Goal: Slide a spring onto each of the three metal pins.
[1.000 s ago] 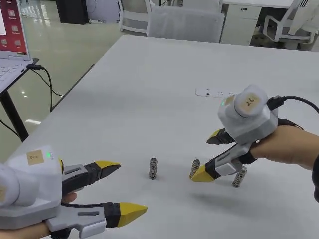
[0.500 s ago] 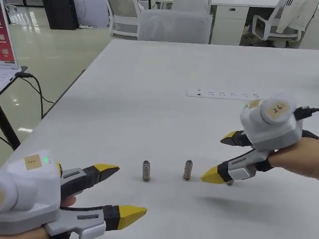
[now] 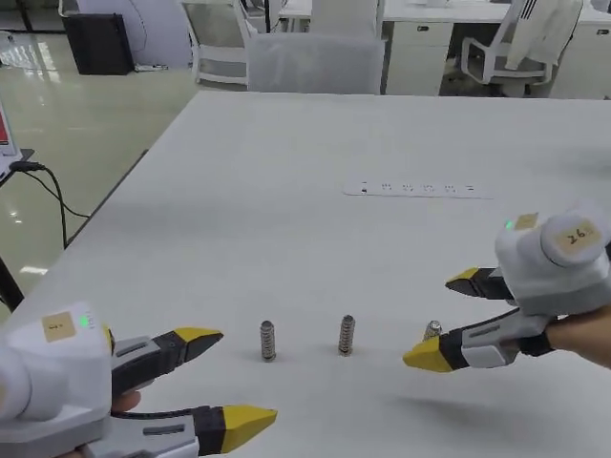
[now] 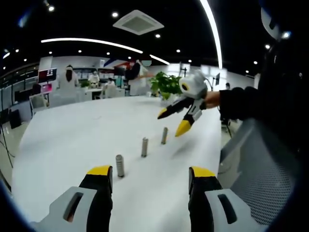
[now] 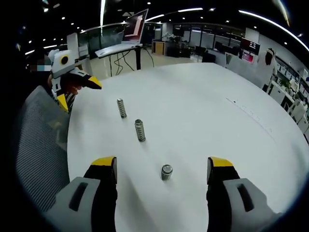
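Observation:
Three short metal pins stand in a row on the white table [image 3: 286, 191], each with a coil spring around it: the left one [image 3: 268, 341], the middle one [image 3: 347, 335] and the right one [image 3: 432, 330]. My right gripper [image 3: 444, 318] hovers open just right of the right pin, with nothing between its yellow-tipped fingers. In the right gripper view that pin [image 5: 166, 171] sits in front of the open jaws of my right gripper [image 5: 161, 163]. My left gripper [image 3: 224, 377] is open and empty near the front edge, left of the row; its own view shows the springs [image 4: 144, 147] ahead.
A white power strip [image 3: 417, 189] lies farther back on the table. Office chairs [image 3: 315, 57] stand at the far edge. The table's left edge [image 3: 124, 191] drops to the floor, with a cable [image 3: 43, 186] there. A laptop [image 5: 135, 24] sits on a side desk.
My right gripper has drawn back to the right, away from the right pin, staying open. The head camera has shifted. The left gripper has hardly moved.

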{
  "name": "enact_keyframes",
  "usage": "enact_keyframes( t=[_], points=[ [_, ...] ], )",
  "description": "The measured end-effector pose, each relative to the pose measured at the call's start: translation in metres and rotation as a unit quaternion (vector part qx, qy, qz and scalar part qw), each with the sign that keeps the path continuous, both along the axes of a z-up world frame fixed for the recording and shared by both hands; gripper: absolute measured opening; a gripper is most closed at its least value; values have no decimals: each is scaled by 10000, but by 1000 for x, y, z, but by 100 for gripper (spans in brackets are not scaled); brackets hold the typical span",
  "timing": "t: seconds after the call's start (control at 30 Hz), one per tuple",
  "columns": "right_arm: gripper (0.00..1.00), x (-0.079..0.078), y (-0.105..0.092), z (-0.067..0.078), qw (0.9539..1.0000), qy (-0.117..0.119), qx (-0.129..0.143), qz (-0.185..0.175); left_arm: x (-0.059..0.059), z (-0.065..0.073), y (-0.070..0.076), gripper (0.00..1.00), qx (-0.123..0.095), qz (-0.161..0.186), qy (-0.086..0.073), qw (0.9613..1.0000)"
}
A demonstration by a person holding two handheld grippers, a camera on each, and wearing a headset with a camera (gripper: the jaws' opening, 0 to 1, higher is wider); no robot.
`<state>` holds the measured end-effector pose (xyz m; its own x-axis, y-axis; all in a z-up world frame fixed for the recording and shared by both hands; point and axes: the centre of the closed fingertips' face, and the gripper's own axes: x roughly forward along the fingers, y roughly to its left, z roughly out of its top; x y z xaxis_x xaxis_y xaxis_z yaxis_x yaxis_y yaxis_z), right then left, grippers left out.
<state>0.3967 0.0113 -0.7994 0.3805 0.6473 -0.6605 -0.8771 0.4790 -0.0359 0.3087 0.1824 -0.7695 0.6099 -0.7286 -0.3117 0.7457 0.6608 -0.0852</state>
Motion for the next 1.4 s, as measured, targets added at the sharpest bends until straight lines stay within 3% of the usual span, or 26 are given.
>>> enact_keyframes(
  t=[0.77,1.4],
  points=[
    [77,-31,-18,-1,9994,-117,292,-162,-3,1,1,60,-14,52,-12,10000],
    [77,-54,-15,0,9972,-204,658,-307,-7,-4,1,61,-81,117,28,9999]
  ],
)
